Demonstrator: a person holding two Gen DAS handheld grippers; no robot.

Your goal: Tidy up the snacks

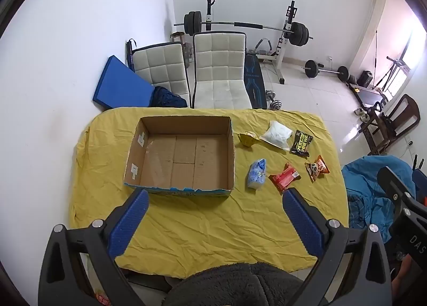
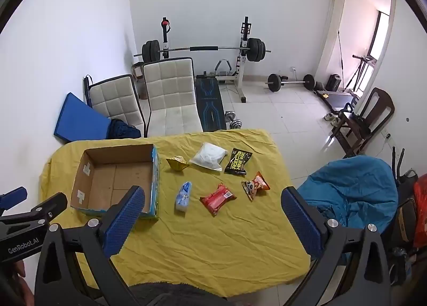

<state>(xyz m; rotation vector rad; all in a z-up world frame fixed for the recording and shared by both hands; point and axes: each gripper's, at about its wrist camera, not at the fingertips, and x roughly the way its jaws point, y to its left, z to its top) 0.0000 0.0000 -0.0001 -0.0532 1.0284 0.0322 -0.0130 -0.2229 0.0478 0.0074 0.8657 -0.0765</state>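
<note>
An empty cardboard box [image 1: 138, 154] [image 2: 88, 180] sits on the left of the yellow-covered table [image 1: 213, 226] [image 2: 213, 239]. To its right lie several snack packs: gold [image 1: 247, 139] [image 2: 177, 163], white [image 1: 276, 134] [image 2: 209, 159], black [image 1: 301, 143] [image 2: 238, 162], pale blue [image 1: 257, 174] [image 2: 183, 196], red [image 1: 284, 178] [image 2: 217, 198] and orange [image 1: 317, 168] [image 2: 255, 186]. My left gripper [image 1: 214, 196] hangs open above the table's near side, holding nothing. My right gripper [image 2: 213, 195] is open too, high over the table, also empty.
Two white padded chairs [image 1: 218, 71] [image 2: 170, 92] stand behind the table, with a blue mat [image 1: 120, 84] against the wall. A weight bench, barbells and dumbbells fill the floor beyond. A blue-covered seat [image 2: 352, 199] is right of the table.
</note>
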